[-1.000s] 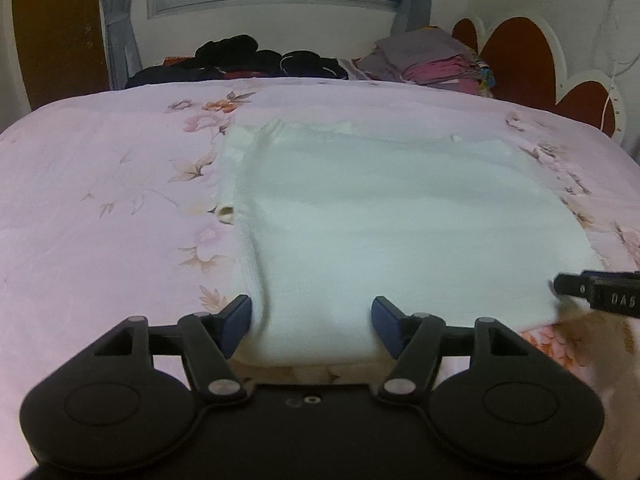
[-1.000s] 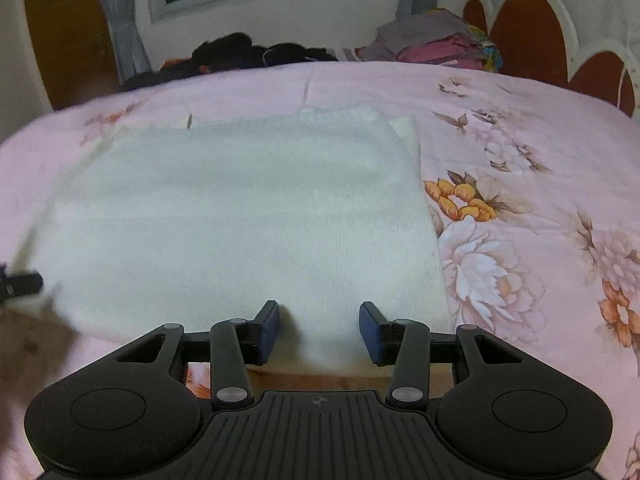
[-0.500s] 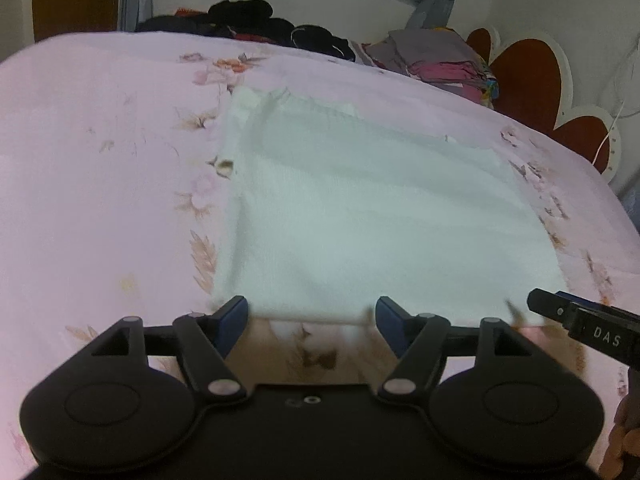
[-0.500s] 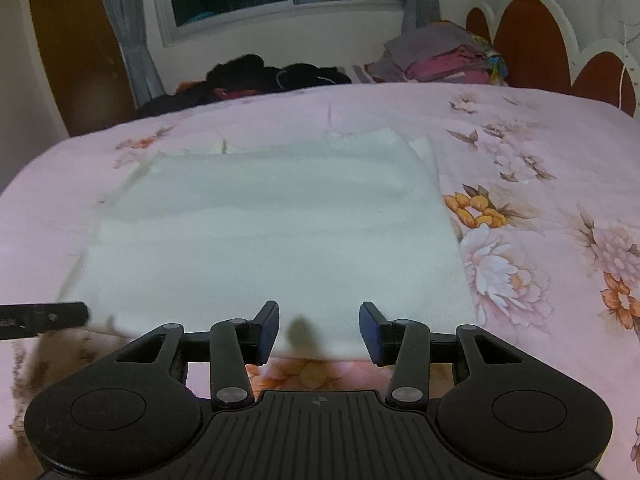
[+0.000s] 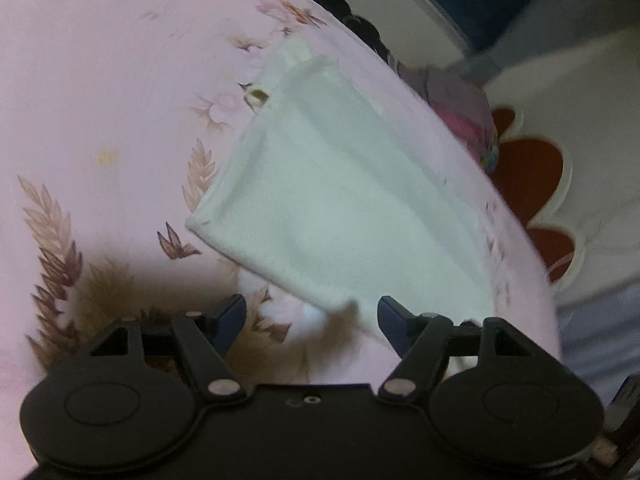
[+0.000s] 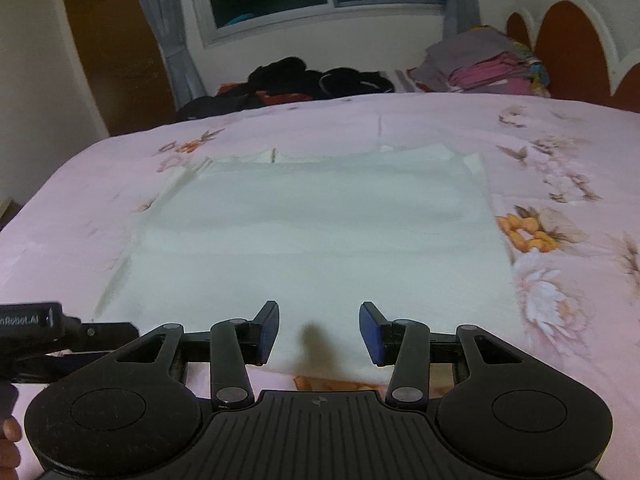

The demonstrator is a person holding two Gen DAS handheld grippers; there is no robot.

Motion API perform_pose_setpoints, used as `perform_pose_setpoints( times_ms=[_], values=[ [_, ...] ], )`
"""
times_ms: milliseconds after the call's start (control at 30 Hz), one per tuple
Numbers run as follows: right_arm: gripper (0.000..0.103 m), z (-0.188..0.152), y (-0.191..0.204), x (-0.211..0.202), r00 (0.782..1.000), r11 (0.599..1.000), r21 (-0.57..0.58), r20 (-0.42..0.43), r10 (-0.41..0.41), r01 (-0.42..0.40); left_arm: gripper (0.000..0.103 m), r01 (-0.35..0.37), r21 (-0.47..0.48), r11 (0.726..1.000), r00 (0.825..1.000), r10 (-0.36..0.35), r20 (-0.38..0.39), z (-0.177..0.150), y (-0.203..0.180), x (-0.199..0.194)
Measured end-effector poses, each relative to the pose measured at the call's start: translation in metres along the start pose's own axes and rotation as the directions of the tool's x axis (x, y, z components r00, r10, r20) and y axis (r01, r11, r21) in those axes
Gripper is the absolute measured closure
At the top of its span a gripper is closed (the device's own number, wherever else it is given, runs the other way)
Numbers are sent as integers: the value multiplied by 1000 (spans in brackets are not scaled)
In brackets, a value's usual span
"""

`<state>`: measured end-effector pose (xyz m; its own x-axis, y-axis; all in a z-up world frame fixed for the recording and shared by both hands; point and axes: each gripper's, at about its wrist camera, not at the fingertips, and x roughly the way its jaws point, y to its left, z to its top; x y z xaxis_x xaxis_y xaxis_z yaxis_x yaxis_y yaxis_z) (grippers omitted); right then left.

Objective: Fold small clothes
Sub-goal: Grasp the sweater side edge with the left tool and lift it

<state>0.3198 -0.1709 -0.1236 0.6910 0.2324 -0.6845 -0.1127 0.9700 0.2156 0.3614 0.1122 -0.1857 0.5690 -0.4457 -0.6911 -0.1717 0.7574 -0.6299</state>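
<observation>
The pink floral bedspread (image 6: 560,152) fills nearly all you see, and it lies bare on every side of the garment: a wide stretch to your left, a flowered band to your right, and a strip at the far side before the dark clothes pile (image 6: 296,80) and the folded stack (image 6: 480,64) by the red scalloped headboard (image 6: 568,52).

The white garment (image 6: 320,232) lies flat in the middle of the bed, folded to a rough rectangle. Its right edge runs straight. Its left edge shows a doubled hem, and at the far end an under layer pokes out past the top one. In your left wrist view the whole scene is tilted, and the garment's near left corner (image 5: 192,224) sits sharp and free on the sheet.

Your left gripper (image 5: 312,318) is at the near edge, its jaws opening, nothing pinched; only bedspread and the hem line lie between them. Your right gripper (image 6: 319,334) hangs over the near edge, jaws parted, the cloth lying below them ungripped.
</observation>
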Motion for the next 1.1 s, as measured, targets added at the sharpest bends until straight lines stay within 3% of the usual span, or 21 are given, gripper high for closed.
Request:
perform_pose_setpoints(
  times_ms=[100, 233, 333, 500, 633, 700, 967, 1100],
  values=[
    [59, 6, -4, 11, 1000, 1000, -5, -8, 20, -20, 23, 49, -74, 996, 998, -46, 43, 5, 6, 9],
    [59, 19, -6, 29, 999, 999, -14, -13, 39, -39, 26, 86, -120, 989, 991, -73, 114, 14, 8, 24],
    [59, 29, -2, 46, 999, 998, -43, -17, 49, -50, 43, 78, -121, 990, 982, -55, 182, 18, 5, 33],
    [59, 54, 5, 74, 999, 995, -88, 18, 38, -37, 53, 85, -138, 987, 967, -48, 251, 27, 2, 43],
    [59, 62, 9, 100, 1000, 991, -136, 1, 21, -20, 86, 79, -191, 978, 964, -26, 266, 35, 13, 50],
    [59, 57, 12, 112, 1000, 986, -165, -25, 13, -17, 90, 80, -215, 973, 963, -20, 268, 37, 19, 52],
    [59, 40, 17, 119, 999, 971, -236, 32, -17, 24, 96, 19, -175, 984, 955, 34, 296, 34, 3, 44],
    [59, 46, 14, 118, 1000, 978, -210, 17, -3, 7, 96, -34, -26, 999, 939, 41, 341, 39, -27, 32]
  ],
)
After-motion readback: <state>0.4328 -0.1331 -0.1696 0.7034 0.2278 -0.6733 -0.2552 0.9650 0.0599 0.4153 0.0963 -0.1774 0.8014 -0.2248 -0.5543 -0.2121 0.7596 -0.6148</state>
